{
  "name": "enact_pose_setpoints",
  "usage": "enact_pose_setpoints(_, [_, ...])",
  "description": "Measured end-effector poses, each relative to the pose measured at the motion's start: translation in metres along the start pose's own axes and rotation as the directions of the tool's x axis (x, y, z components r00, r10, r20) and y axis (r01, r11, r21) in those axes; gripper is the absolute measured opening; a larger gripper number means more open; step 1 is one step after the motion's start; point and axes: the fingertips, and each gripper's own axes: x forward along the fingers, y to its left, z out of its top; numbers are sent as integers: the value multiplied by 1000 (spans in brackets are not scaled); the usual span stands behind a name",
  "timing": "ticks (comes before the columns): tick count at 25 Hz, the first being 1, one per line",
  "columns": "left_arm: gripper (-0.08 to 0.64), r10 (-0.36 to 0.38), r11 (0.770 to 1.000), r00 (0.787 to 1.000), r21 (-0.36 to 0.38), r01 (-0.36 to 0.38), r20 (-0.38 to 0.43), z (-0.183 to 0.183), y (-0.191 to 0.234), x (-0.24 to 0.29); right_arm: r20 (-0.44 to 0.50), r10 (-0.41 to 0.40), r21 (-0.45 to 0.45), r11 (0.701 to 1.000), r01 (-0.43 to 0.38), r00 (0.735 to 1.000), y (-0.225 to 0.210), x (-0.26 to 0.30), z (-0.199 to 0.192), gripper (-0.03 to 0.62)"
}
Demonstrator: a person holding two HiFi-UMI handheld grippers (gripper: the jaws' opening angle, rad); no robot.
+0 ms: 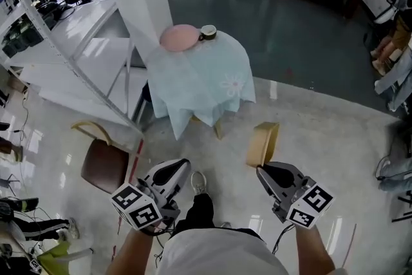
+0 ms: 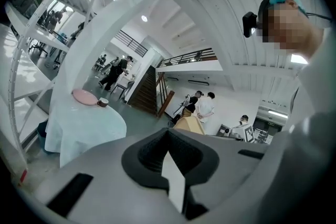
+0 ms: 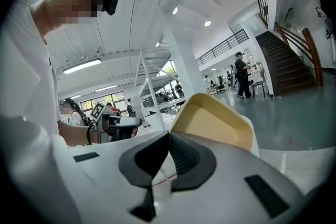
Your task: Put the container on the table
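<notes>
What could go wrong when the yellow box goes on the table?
The right gripper pinches the box by one edge only, so it might slip or tilt on the way. A plate and a cup already sit on the far side of the table; the box could knock them.

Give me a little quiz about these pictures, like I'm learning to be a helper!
1. Which gripper holds the yellow container? A) left gripper B) right gripper C) both
2. True or false: the container already sits on the table.
3. Fill in: beside the pink plate on the table stands a small ___.
Key: 1 B, its jaws are shut on the container's rim; the left gripper is shut and empty. 2 False, it is held away from the table. 3 cup.
</notes>
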Motion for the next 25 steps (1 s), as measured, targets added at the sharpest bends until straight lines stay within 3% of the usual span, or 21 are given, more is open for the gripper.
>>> enact_pose_setpoints(15, [21, -11, 999, 999, -35, 9, -40, 68, 145, 58, -53, -23, 39, 999, 25, 998, -78, 144, 40, 28])
enact_pose_setpoints(25, [20, -30, 999, 998, -35, 27, -59, 118, 220, 79, -69, -42, 42, 998, 45, 997, -105, 228, 76, 28])
